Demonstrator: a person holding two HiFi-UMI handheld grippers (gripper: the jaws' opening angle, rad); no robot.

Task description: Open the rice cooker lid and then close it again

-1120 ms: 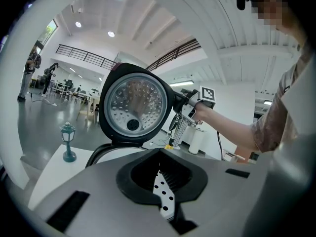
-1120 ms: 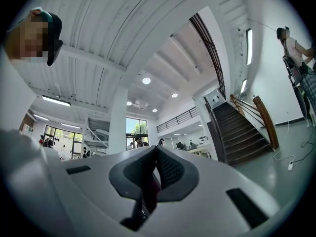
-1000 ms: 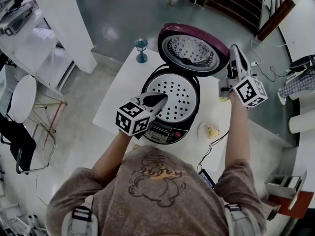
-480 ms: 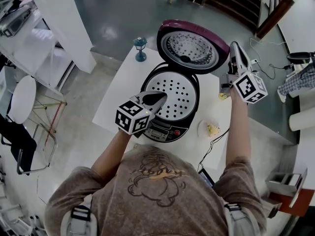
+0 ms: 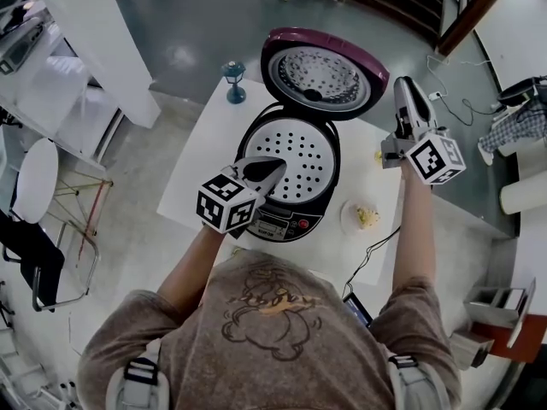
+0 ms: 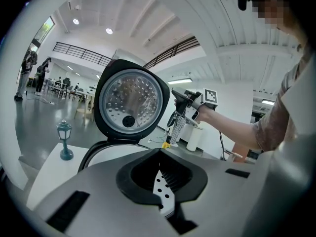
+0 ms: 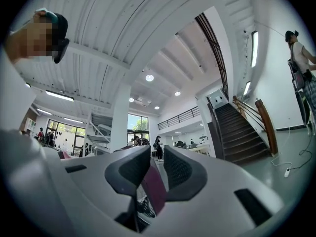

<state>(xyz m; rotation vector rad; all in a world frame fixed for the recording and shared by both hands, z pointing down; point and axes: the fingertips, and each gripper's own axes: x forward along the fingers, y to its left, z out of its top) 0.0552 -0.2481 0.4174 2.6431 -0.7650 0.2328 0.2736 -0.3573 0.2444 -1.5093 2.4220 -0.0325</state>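
the dark round rice cooker (image 5: 286, 178) sits mid-tabletop (image 5: 214, 139), its maroon-rimmed lid (image 5: 323, 73) swung up on the far hinge with the silver inner face toward me. my right gripper (image 5: 403, 85) is just right of the lid's right rim. its jaws have just been opening and stand slightly apart, the maroon rim showing in the gap, unpinched. my left gripper (image 5: 275, 166), jaws together and empty, hovers over the pot's near rim, so the right is nearer. one cooker, one lid.
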